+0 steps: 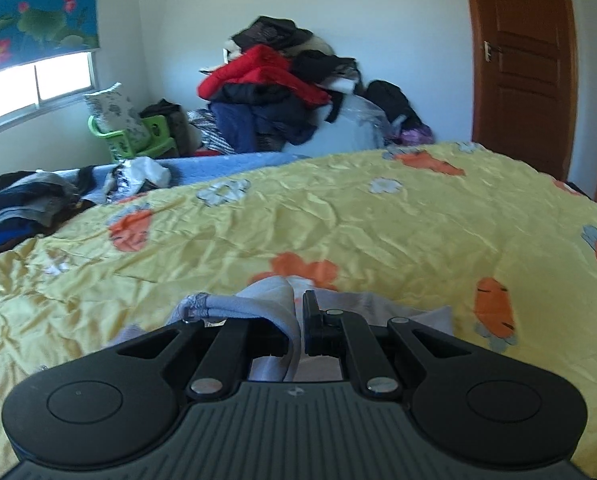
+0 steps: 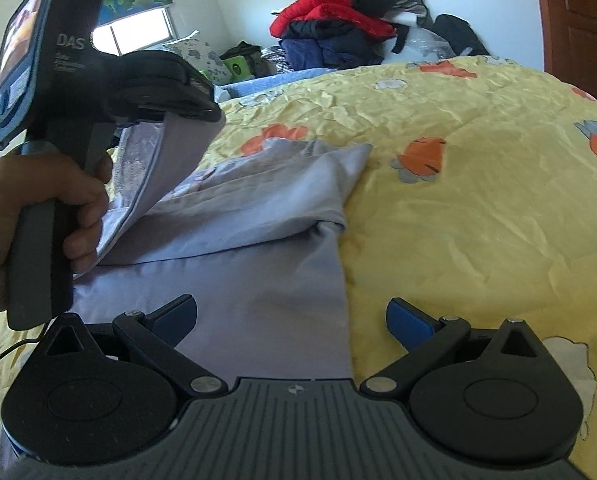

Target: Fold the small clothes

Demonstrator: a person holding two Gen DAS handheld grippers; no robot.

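A pale lilac garment lies partly folded on the yellow carrot-print bedspread. My left gripper is shut on a gathered edge of that garment, which bunches up between and over its fingers. In the right wrist view the left gripper appears at the upper left, held by a hand, lifting a flap of the lilac cloth off the bed. My right gripper stands open low over the garment's near right edge, with one finger over the cloth and the blue-padded one over the bedspread, nothing pinched.
A heap of clothes with a red jacket is piled against the far wall. Dark clothes lie at the bed's left edge. A green chair stands by the window, and a brown door is at the right.
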